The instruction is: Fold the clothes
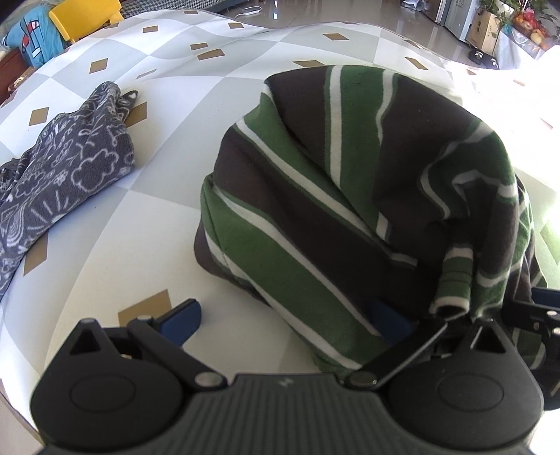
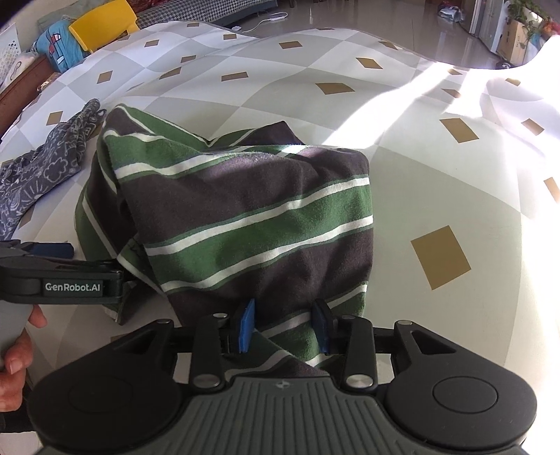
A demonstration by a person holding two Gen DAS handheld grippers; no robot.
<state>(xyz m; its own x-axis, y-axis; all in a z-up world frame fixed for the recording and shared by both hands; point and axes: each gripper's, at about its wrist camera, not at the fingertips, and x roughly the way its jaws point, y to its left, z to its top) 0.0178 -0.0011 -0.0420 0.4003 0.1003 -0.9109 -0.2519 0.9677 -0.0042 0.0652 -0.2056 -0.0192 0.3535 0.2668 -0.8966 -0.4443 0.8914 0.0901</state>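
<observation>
The left claw [image 1: 283, 320] sits nearest its camera, jaws spread wide: one blue pad [image 1: 183, 320] rests bare over the desk, while the other blue pad [image 1: 388, 323] is partly covered by the edge of the green, dark-grey and white striped knit garment [image 1: 315, 196]. No pad presses on the cloth there, so this claw holds nothing. In the right wrist view the right claw [image 2: 285, 327] has its two blue pads [image 2: 246, 327] standing narrowly apart with a fold of the striped garment [image 2: 245, 217] running between them; whether the pads press on the cloth I cannot tell. The garment lies bunched in a rumpled heap on the desk, covered by a cloth of white and grey diamonds with small tan lozenges [image 2: 385, 196], the heap rising away from both claws. At the left edge of the right wrist view the left claw's black body marked GenRobot.AI [image 2: 63, 280] lies beside the garment, a hand [image 2: 15, 357] gripping its handle. Farther left on the desk lies a crumpled dark-grey fabric with white doodle print [image 1: 66, 171], apart from the striped garment. Beyond the desk's far edge stand a yellow plastic chair back [image 1: 85, 17] and a blue printed cloth [image 1: 33, 35]. Bright sunlight washes the desk's right side.
</observation>
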